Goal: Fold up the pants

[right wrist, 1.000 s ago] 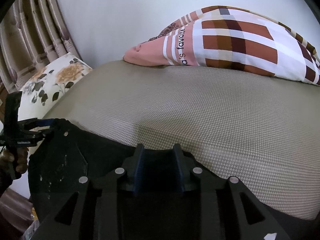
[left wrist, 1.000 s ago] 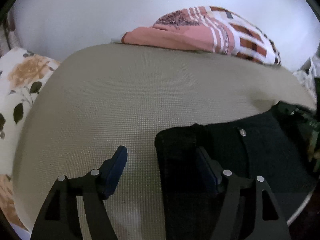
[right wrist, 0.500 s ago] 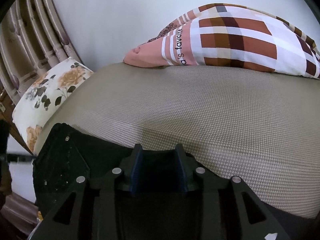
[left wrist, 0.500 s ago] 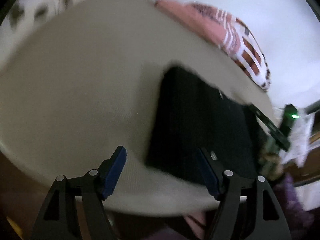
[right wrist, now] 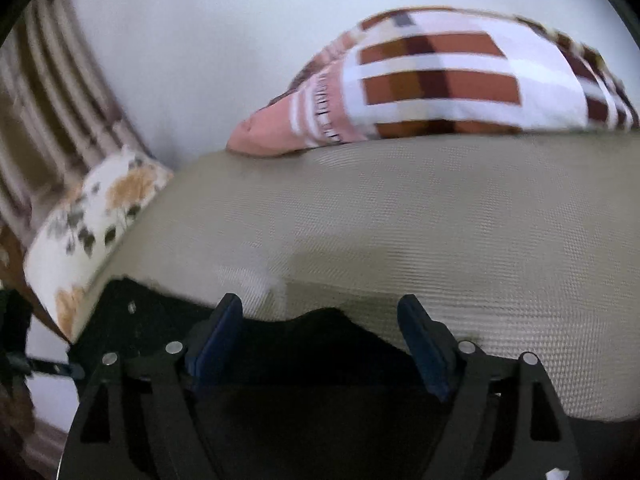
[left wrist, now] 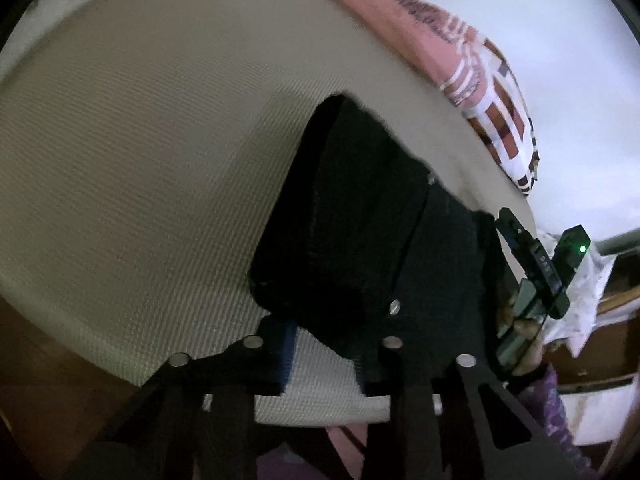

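Note:
Black pants (left wrist: 360,224) lie folded on the beige bed cover (left wrist: 140,152), near its front edge. My left gripper (left wrist: 326,354) hovers above the front edge with its jaws partly closed and nothing between them. The other gripper (left wrist: 532,264) shows at the right end of the pants. In the right wrist view my right gripper (right wrist: 320,336) is open, its blue pads (right wrist: 218,340) astride a raised fold of the pants (right wrist: 320,356) without pinching it.
A plaid and pink pillow (right wrist: 440,80) lies at the back of the bed against the white wall. A floral pillow (right wrist: 92,216) sits at the left end, a headboard (right wrist: 48,100) behind it. The bed edge drops off in front (left wrist: 60,352).
My right gripper opened and let go of the pants. My left gripper lifted away, tilted and narrowed its jaws; the pants now lie in a compact fold.

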### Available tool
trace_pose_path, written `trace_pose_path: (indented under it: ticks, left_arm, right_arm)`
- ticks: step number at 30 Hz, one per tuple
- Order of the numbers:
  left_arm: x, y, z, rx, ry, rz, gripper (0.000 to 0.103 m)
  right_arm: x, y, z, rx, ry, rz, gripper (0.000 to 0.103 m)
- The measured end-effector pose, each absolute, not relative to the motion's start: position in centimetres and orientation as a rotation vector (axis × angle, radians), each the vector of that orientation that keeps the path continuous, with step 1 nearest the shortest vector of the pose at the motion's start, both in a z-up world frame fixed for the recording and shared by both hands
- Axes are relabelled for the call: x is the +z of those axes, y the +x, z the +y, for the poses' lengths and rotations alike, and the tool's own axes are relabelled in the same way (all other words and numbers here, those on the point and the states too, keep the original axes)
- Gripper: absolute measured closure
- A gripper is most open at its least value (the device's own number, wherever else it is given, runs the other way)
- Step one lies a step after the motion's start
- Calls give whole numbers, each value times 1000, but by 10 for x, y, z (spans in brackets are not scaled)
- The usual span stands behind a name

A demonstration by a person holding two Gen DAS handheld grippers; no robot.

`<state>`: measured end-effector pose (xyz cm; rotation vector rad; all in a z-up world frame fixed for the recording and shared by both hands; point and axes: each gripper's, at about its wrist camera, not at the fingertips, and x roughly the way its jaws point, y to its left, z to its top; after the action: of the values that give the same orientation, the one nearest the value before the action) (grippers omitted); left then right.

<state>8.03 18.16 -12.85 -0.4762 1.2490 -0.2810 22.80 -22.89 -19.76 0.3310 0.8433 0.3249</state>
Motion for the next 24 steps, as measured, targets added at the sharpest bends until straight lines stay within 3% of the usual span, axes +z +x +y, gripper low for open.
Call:
trace_pose_path:
  ticks: [6, 11, 16, 19, 21, 24]
  left_arm:
    - [-70, 84, 142, -336, -257, 1006, 87]
    - [-135, 90, 155, -286, -196, 1109, 87]
    - [-144, 71, 168, -281, -243, 1043, 84]
    - [-144, 69, 162, -254, -183, 1015, 73]
    - [-144, 67, 160, -203, -144, 1012, 46]
    - [-150, 65, 170, -176, -187, 1014, 32]
  right_arm:
    - [-204, 232, -263, 270, 524, 827, 25]
    - [-203, 229, -265, 259, 537, 815, 25]
    - [-202, 230, -257, 271, 489, 825, 25]
    - [-204, 233, -255, 284, 477, 863, 25]
    - [-201, 229, -261, 276, 499, 898, 26]
    - [-172, 188, -287, 345, 614, 808, 27]
